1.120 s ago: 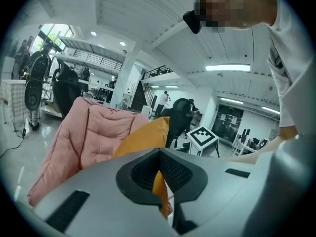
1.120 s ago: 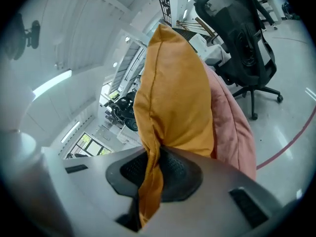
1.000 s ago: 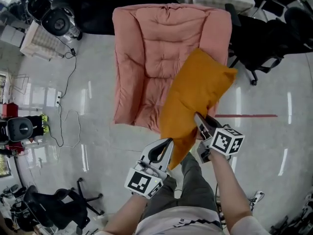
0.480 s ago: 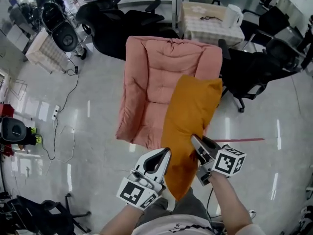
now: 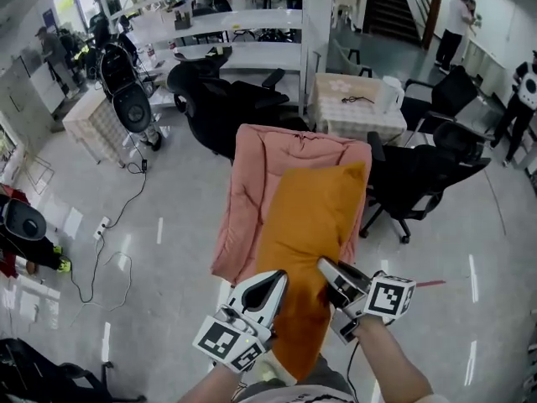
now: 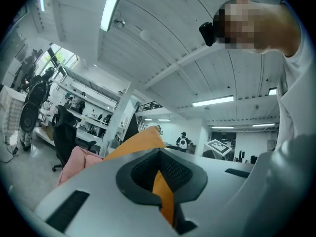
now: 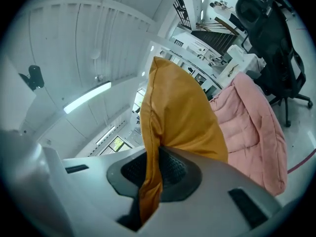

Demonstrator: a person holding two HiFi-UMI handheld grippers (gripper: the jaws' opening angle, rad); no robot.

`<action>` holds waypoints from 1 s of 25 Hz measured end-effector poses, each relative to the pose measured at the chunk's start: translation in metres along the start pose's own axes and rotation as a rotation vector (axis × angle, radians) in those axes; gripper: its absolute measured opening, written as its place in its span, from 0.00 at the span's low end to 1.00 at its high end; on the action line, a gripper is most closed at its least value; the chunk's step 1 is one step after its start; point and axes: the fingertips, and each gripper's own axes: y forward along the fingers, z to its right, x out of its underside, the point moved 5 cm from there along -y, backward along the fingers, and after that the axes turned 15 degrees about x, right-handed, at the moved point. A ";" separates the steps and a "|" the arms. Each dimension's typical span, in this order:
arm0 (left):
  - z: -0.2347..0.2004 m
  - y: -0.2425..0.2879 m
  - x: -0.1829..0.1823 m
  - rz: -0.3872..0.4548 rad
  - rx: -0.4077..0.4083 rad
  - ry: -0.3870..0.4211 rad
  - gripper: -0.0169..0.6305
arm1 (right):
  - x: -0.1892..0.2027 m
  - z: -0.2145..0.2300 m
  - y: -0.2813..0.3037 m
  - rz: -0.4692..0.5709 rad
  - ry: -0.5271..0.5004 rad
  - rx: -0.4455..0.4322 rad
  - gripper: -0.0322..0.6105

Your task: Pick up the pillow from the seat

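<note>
An orange pillow (image 5: 306,242) hangs lifted in front of the pink cushioned seat (image 5: 256,183), clear of its cushion. My left gripper (image 5: 273,290) is shut on the pillow's lower left edge, and orange fabric (image 6: 163,194) is pinched between its pads. My right gripper (image 5: 329,280) is shut on the lower right edge, with a fold of the pillow (image 7: 150,181) squeezed in its jaws. In the right gripper view the pillow (image 7: 180,112) rises tall above the jaws, and the pink seat (image 7: 256,132) lies behind it to the right.
Black office chairs (image 5: 222,99) (image 5: 419,179) stand behind and to the right of the seat. A small table (image 5: 357,107) with a white jug sits behind it. Cables (image 5: 109,225) trail on the glossy floor at left. People stand at far right (image 5: 457,15).
Both grippers have raised the pillow further off the seat, and it now hangs upright in front of it. The head view has tilted up, showing more of the room.
</note>
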 end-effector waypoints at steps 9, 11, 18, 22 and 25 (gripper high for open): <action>0.040 -0.022 -0.051 0.048 0.032 0.084 0.04 | -0.003 -0.055 -0.033 0.034 -0.001 -0.059 0.12; 0.048 -0.028 -0.055 0.056 0.039 0.091 0.04 | -0.002 -0.061 -0.040 0.041 -0.001 -0.062 0.12; 0.061 -0.034 -0.060 0.071 0.077 0.107 0.04 | 0.005 -0.079 -0.054 0.070 -0.017 -0.072 0.11; 0.064 -0.037 -0.058 0.068 0.082 0.096 0.04 | 0.011 -0.081 -0.057 0.069 -0.007 -0.070 0.11; 0.067 -0.037 -0.057 0.065 0.086 0.095 0.04 | 0.014 -0.080 -0.061 0.069 0.000 -0.065 0.11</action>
